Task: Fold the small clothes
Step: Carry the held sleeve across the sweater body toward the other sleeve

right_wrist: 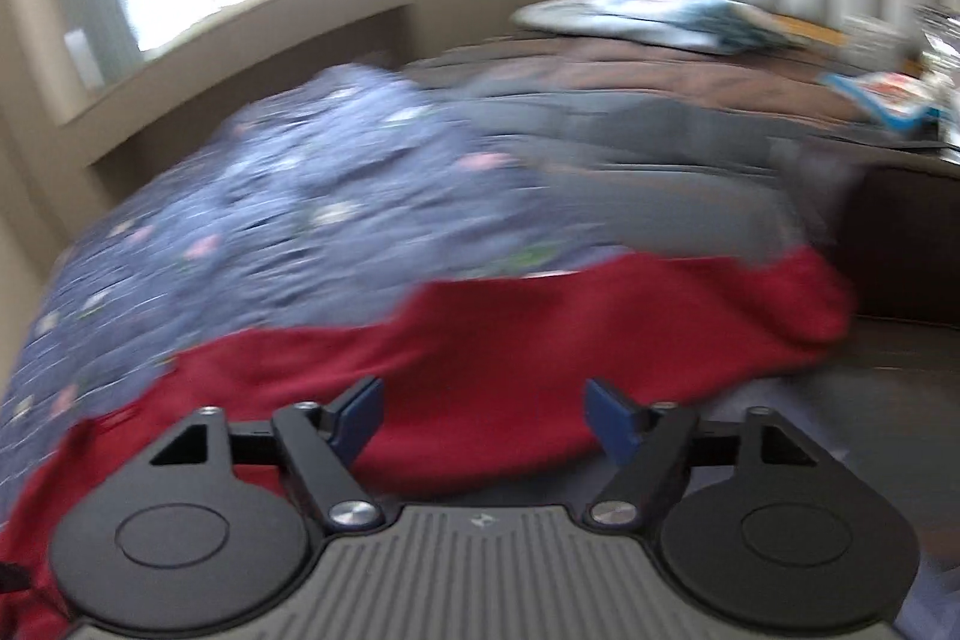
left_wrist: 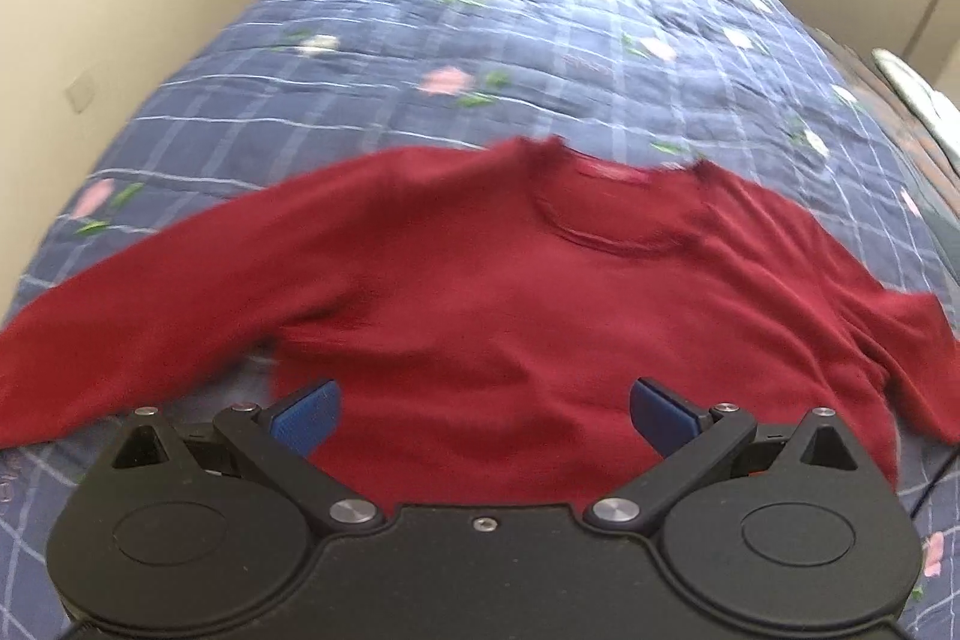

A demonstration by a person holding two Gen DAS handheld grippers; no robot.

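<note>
Sweater (left_wrist: 510,304) in dark red lies spread front-up on the blue floral quilt (left_wrist: 480,40), hem nearest us, neckline away, both sleeves out to the sides. Our left gripper (left_wrist: 485,415) hangs over the hem with its blue pads wide apart and nothing between them; our right gripper (right_wrist: 483,421), equally spread and empty, sits over the cloth near the right sleeve (right_wrist: 798,292), whose cuff lies close to the edge of the bed. We judge that the first fold has not begun. To do it well, we should pinch the fabric at matching points on both sides, keep the cloth taut between us, and lay it down without dragging the quilt. Farther off, a pale pillow (right_wrist: 636,16) rests on a brown cover (right_wrist: 660,70), well apart.
</note>
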